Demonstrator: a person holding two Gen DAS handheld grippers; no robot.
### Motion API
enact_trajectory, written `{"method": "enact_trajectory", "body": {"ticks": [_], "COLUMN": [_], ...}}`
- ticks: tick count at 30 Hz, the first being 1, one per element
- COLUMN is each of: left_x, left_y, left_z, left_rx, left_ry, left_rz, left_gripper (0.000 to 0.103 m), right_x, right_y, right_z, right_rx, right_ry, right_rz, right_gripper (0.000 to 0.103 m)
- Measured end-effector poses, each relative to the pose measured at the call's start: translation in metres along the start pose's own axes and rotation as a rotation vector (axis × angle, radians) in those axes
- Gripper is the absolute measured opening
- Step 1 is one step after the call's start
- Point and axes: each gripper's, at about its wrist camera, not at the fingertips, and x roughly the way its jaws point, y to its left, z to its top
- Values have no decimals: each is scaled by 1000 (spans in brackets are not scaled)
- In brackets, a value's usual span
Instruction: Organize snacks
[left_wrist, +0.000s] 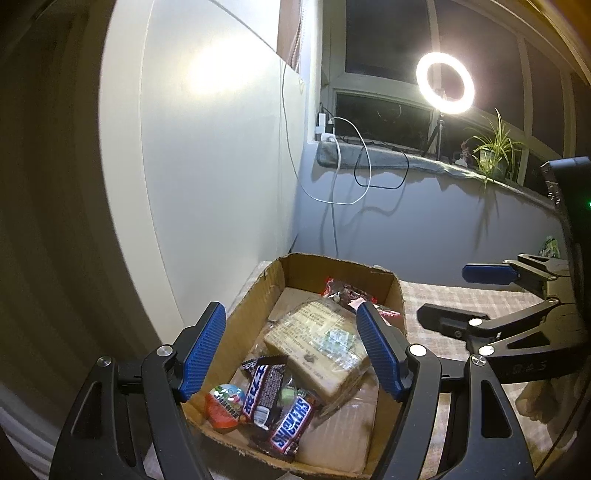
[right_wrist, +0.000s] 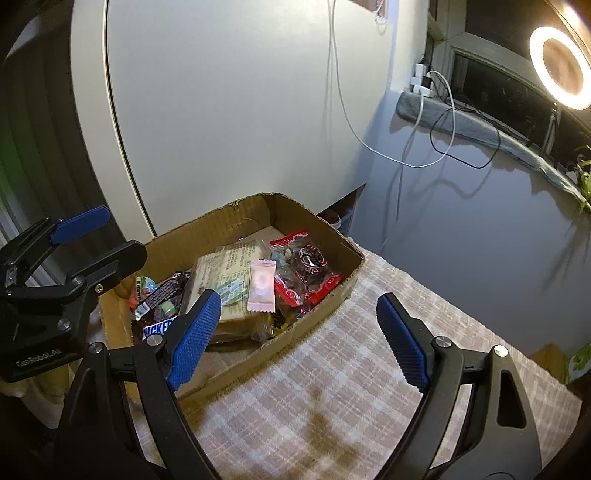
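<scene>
An open cardboard box (left_wrist: 388, 291) (right_wrist: 236, 229) on the checked cloth holds the snacks. In it lie a Snickers bar (left_wrist: 291, 424) (right_wrist: 159, 328), a dark bar with white lettering (left_wrist: 264, 387), a chocolate egg (left_wrist: 225, 404), a big tan wrapped pack (left_wrist: 317, 343) (right_wrist: 221, 266) and a red packet (left_wrist: 347, 291) (right_wrist: 306, 269). A pink sachet (right_wrist: 262, 291) rests on the tan pack. My left gripper (left_wrist: 290, 306) (right_wrist: 123, 232) hovers open over the box, holding nothing. My right gripper (right_wrist: 299, 297) (left_wrist: 445, 291) is open and empty above the box's right edge and the cloth.
The checked tablecloth (right_wrist: 332, 387) stretches right of the box. A white panel (left_wrist: 221, 166) and a grey wall stand behind. On the sill are a ring light (left_wrist: 445, 83), cables (left_wrist: 354, 162) and a plant (left_wrist: 491, 151). A green packet (right_wrist: 580, 358) lies at far right.
</scene>
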Motion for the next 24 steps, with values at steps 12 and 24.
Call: {"method": "enact_trajectory", "body": {"ticks": [12, 24], "left_x": [-39, -72], "left_y": [-14, -31], "left_z": [-5, -24], "left_rx": [-23, -29], "left_ry": [-42, -17], "left_rz": [16, 46], "left_gripper": [74, 81], "right_x": [-49, -96], "right_y": [2, 11], "right_z": [-19, -46], "right_rx": [19, 37], "right_ry": [-74, -150], "right_rz": [-43, -111], "right_gripper": [91, 103]}}
